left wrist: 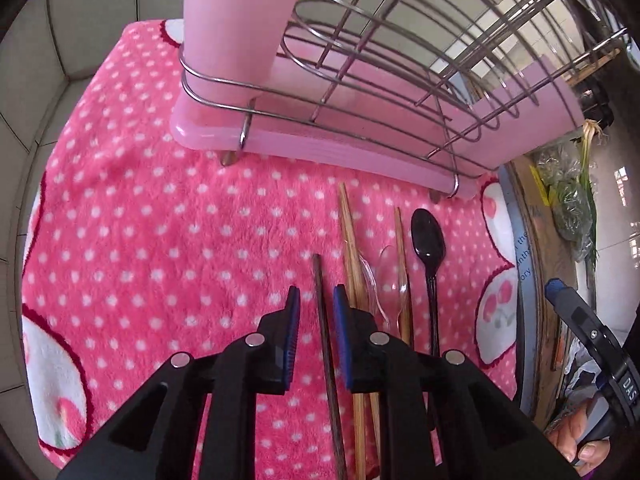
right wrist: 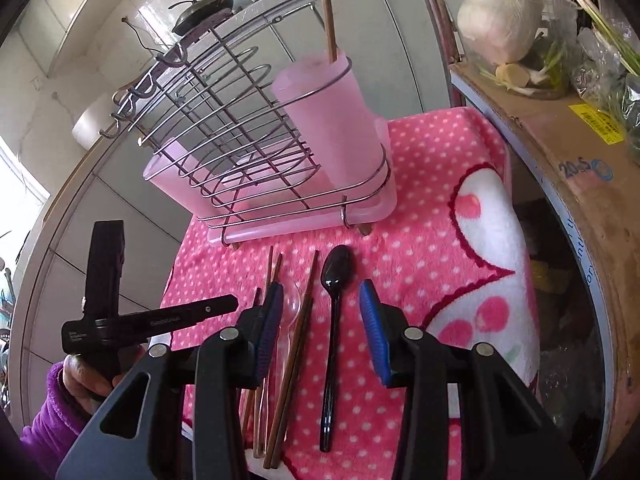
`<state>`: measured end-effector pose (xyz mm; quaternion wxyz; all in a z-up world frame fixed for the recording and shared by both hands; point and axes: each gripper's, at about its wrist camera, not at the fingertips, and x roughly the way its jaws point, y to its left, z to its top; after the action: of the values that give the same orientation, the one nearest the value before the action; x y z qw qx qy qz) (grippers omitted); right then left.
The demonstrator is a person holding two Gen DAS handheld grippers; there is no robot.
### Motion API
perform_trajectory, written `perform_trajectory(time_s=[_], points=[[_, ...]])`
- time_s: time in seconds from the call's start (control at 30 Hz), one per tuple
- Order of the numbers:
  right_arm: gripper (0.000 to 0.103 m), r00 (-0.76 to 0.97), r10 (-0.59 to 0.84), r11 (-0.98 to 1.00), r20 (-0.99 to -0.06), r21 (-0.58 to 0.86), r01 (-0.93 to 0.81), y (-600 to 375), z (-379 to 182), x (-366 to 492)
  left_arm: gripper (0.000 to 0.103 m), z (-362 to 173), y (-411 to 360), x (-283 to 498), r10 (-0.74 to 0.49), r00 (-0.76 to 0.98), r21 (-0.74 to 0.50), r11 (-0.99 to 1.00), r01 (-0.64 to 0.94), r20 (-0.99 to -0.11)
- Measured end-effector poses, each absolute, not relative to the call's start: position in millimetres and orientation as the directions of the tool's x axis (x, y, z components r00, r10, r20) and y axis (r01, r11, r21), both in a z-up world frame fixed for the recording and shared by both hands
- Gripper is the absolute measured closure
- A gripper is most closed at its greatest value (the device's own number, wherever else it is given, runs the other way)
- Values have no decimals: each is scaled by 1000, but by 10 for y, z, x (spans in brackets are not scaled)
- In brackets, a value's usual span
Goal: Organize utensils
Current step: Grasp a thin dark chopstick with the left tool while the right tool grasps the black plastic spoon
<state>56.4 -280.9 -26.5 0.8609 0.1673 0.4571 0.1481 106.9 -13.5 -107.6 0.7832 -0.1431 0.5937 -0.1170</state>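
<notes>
Several utensils lie on a pink dotted cloth (left wrist: 160, 220): a dark chopstick (left wrist: 322, 300), light wooden chopsticks (left wrist: 348, 232), a clear plastic spoon (left wrist: 390, 276) and a black spoon (left wrist: 428, 240). My left gripper (left wrist: 316, 300) is open, its pads either side of the dark chopstick, not touching it. My right gripper (right wrist: 322, 300) is open above the black spoon (right wrist: 338, 272), with wooden chopsticks (right wrist: 304, 312) and the clear spoon (right wrist: 290, 308) to its left. A pink cup (right wrist: 328, 120) in the wire rack (right wrist: 224, 120) holds one chopstick (right wrist: 326, 8).
The wire rack (left wrist: 400, 60) stands on a pink tray (left wrist: 312, 140) at the far side of the cloth. A cardboard box (right wrist: 560, 140) with a cabbage (right wrist: 500, 20) and greens is at the right. A tiled wall is behind.
</notes>
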Motion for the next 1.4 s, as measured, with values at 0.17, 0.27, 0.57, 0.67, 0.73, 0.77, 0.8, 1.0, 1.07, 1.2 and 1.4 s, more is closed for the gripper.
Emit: perform_trajectory(time_s=[0.17, 0.27, 0.57, 0.67, 0.73, 0.77, 0.8, 1.0, 1.07, 1.2, 1.4], points=[[63, 531, 417, 894, -738, 437, -94, -2884, -326, 573, 94, -1225, -291, 1185, -296, 223, -304, 953, -1, -929], [63, 527, 423, 890, -737, 446, -91, -2915, -361, 580, 94, -1244, -360, 1203, -274, 223, -280, 960, 6, -935], [63, 470, 470, 864, -747, 499, -70, -2865, -539, 690, 95, -1234, -535, 1287, -215, 231, -210, 977, 46, -949], [63, 441, 498, 846, -747, 530, -60, -2821, -602, 763, 99, -1211, -478, 1242, -236, 251, -233, 972, 41, -939], [63, 420, 512, 837, -749, 544, -49, -2788, -650, 824, 99, -1167, -373, 1192, -254, 263, -258, 966, 20, -931], [63, 411, 513, 837, -754, 546, -43, -2775, -676, 856, 99, -1146, -319, 1171, -258, 272, -265, 964, 14, -927], [63, 399, 515, 836, -759, 548, -37, -2755, -703, 888, 99, -1123, -254, 1150, -265, 279, -272, 962, 13, -923], [63, 329, 443, 886, -834, 463, -17, -2545, -884, 1139, 99, -1008, 6, 1011, -279, 311, -287, 958, 21, -908], [63, 318, 386, 916, -866, 401, -20, -2447, -928, 1200, 99, -1028, 95, 989, -293, 312, -302, 953, 22, -904], [63, 289, 309, 949, -906, 313, -35, -2270, -1031, 1282, 99, -1037, 214, 953, -319, 312, -329, 944, 20, -895], [88, 319, 250, 968, -914, 238, -74, -2081, -1087, 1297, 99, -1108, 211, 973, -332, 316, -343, 939, 19, -889]])
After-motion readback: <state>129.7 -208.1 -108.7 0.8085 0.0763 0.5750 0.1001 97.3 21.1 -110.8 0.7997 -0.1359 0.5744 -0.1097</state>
